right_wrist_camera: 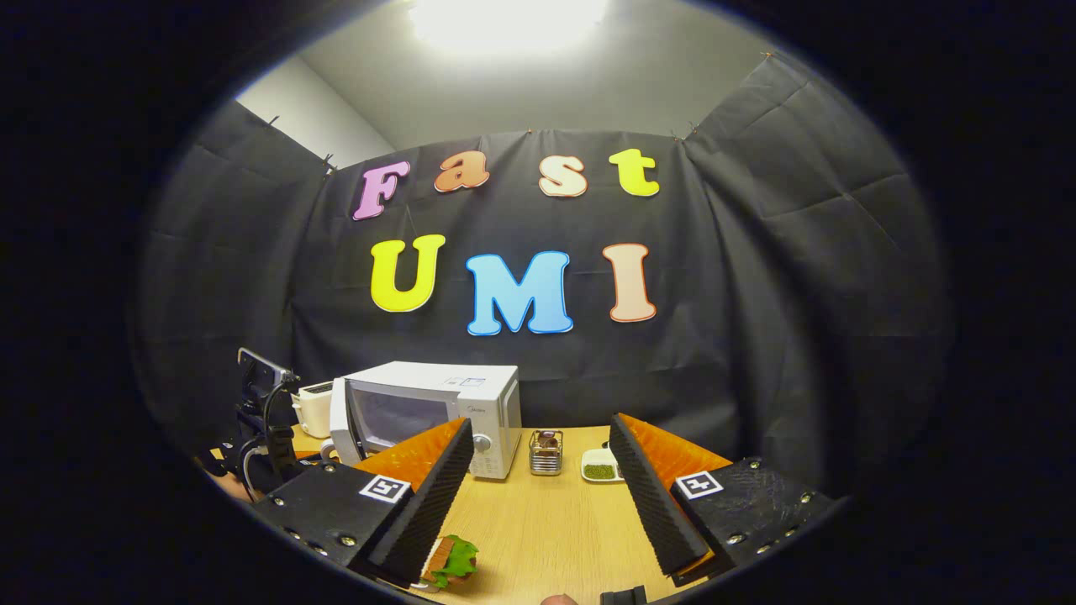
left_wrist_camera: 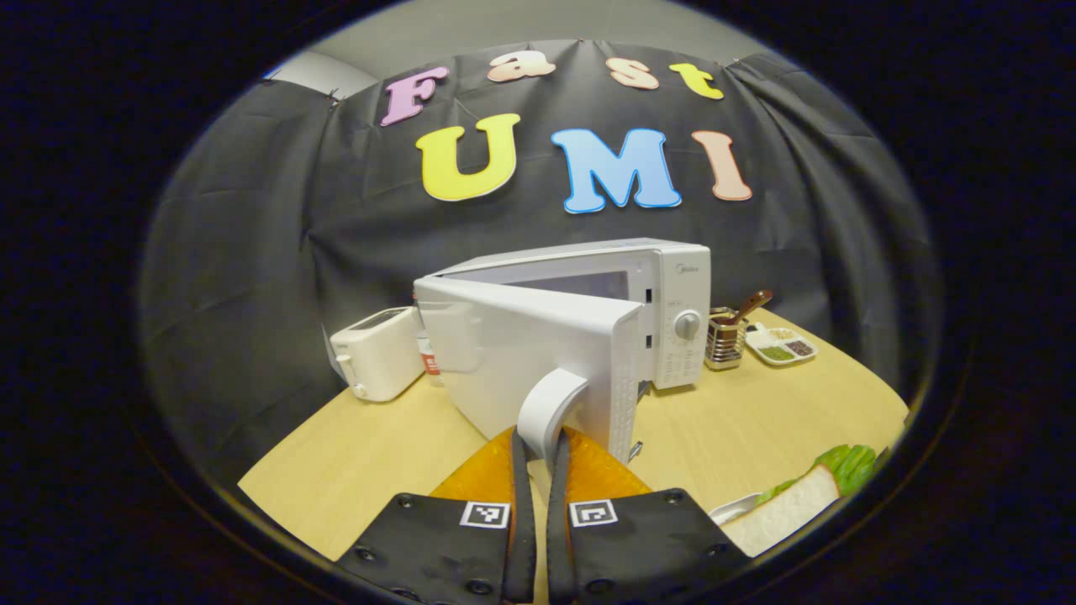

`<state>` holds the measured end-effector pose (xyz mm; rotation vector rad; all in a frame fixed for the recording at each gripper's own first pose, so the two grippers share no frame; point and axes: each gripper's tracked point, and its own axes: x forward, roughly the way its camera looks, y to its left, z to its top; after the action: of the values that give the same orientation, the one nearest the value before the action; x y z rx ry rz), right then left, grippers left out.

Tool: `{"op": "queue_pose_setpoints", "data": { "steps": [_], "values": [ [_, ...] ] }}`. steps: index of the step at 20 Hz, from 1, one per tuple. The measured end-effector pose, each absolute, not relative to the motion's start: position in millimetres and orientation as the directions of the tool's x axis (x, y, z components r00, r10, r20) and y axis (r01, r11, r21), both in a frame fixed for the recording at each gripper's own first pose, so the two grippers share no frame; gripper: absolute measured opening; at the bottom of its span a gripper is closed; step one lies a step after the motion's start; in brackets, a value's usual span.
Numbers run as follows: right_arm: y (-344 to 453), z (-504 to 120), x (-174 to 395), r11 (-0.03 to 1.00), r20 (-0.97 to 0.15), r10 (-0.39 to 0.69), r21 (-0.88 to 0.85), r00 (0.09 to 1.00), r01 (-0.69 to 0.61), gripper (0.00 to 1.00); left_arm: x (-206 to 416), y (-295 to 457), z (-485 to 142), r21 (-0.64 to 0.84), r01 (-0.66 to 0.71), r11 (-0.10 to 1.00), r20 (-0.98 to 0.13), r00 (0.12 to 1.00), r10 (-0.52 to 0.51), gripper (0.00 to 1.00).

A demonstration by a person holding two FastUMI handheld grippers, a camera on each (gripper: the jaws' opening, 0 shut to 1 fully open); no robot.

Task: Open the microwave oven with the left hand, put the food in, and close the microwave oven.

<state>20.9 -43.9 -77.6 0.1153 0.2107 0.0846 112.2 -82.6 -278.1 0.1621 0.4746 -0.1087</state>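
Observation:
The white microwave (left_wrist_camera: 672, 311) stands at the back of the table with its door (left_wrist_camera: 521, 353) swung partly open toward me. My left gripper (left_wrist_camera: 538, 444) is shut on the door's curved white handle (left_wrist_camera: 548, 407), one finger on each side. The food, a sandwich (left_wrist_camera: 794, 504) with lettuce on a white plate (left_wrist_camera: 733, 508), lies at the lower right. In the right gripper view, my right gripper (right_wrist_camera: 542, 496) hangs open above the table with nothing between its fingers. The sandwich (right_wrist_camera: 450, 561) lies just below its left finger (right_wrist_camera: 429, 496). The microwave (right_wrist_camera: 471, 412) shows behind, door ajar, with the left gripper (right_wrist_camera: 265, 437) at its left.
A white toaster (left_wrist_camera: 378, 363) stands left of the microwave. A metal utensil holder (left_wrist_camera: 727, 338) and a small divided tray (left_wrist_camera: 782, 346) of seasonings sit to its right. Bare wooden table (right_wrist_camera: 555, 529) lies between the sandwich and the microwave.

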Motion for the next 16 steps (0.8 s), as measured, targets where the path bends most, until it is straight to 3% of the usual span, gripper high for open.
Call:
{"op": "queue_pose_setpoints", "data": {
  "steps": [6, 16],
  "values": [
    [-17.6, -74.8, 28.6, 0.984, -0.19, 0.149, 0.123, 0.97, -0.127, 0.99, 96.5, -28.1, -276.3, 0.141, 0.062, 0.988, -0.457, 0.889, 0.01, 0.12],
    [77.9, -63.2, 32.9, 0.981, -0.197, 0.16, 0.144, 0.967, -0.132, 0.99, 90.9, 47.0, -280.2, 0.081, 0.119, 0.99, -0.458, 0.886, -0.069, 0.11]
  ]
}}
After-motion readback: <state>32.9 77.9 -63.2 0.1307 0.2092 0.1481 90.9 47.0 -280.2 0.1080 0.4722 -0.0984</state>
